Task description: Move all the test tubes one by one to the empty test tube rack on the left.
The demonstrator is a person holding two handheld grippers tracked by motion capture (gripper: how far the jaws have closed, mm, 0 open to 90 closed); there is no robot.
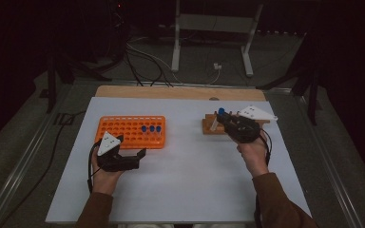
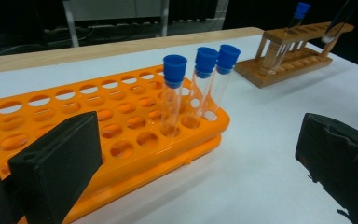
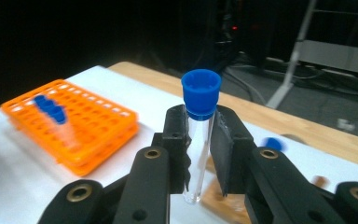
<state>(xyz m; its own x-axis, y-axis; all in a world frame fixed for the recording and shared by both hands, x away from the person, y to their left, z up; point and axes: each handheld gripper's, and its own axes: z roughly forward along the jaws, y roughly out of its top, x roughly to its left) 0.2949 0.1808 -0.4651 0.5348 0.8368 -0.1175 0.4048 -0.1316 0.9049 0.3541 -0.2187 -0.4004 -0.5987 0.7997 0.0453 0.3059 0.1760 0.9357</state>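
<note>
Right tongs (image 3: 199,154) clenched mid-barrel on clear blue-capped test tube (image 3: 199,140), seemingly light, slick, fragile; left tongs (image 2: 205,158) released, near orange rack (image 2: 98,121).

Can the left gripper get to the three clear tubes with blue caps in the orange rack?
Probably yes. The left gripper is open beside the orange plastic rack, and nothing stands between it and the three blue-capped clear tubes.

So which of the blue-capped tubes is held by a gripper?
The tube clamped in the right gripper above the wooden rack; three others stand in the orange rack.
</note>
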